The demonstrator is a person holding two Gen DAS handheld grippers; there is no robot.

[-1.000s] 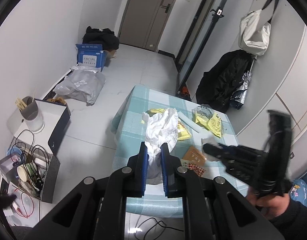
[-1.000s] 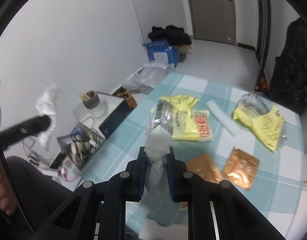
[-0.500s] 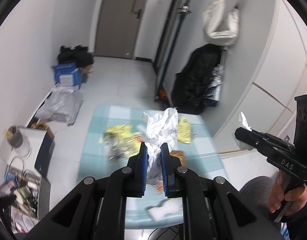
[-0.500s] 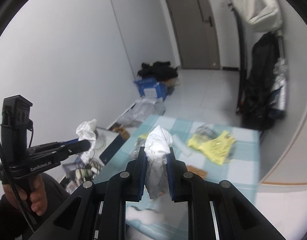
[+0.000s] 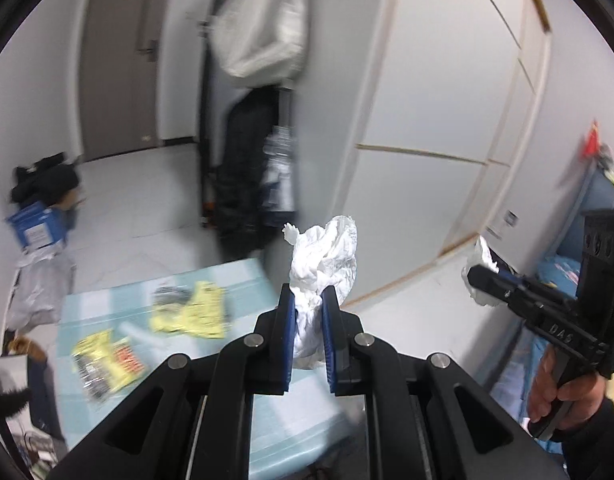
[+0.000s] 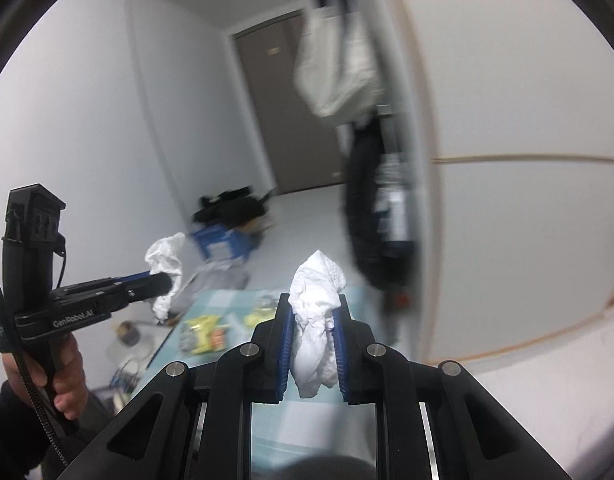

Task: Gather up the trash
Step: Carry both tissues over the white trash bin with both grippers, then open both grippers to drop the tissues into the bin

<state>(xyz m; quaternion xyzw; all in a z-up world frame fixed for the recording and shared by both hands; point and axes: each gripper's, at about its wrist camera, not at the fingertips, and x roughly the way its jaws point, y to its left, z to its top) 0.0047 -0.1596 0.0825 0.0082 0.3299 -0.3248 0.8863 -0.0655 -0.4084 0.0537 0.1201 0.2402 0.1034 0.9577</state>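
On the left, the left gripper (image 5: 308, 312) points forward and somewhat downward, its blue pads pressed narrow on a crumpled white tissue wad (image 5: 323, 256) that sticks up above the fingertips, held in the air above the near right part of the table (image 5: 179, 380). The right wrist view shows this gripper from the side (image 6: 163, 280), level, carried by the person's left hand (image 6: 67, 372) wrapped around its handle at the lower left, a cable hanging beside the wrist, the wad (image 6: 165, 268) bulging past the tip.

On the right, the right gripper (image 6: 312, 316) also tilts forward and down, its jaws narrow on a second white tissue wad (image 6: 316, 320) that fills the gap between the pads and hangs a little below them. The left wrist view shows it from the side (image 5: 483, 276), with the right hand (image 5: 563, 392) gripping the handle at the lower right and the tissue (image 5: 481, 272) at its tip.

Only the left wrist view shows the table's litter fairly clearly: yellow wrappers (image 5: 199, 312) and a printed packet (image 5: 107, 360) on the pale blue checked cloth, lying far left of the held wads. In the right wrist view the same litter is small and blurred. Both views show a dark door and a white bag hanging beyond, blurred.
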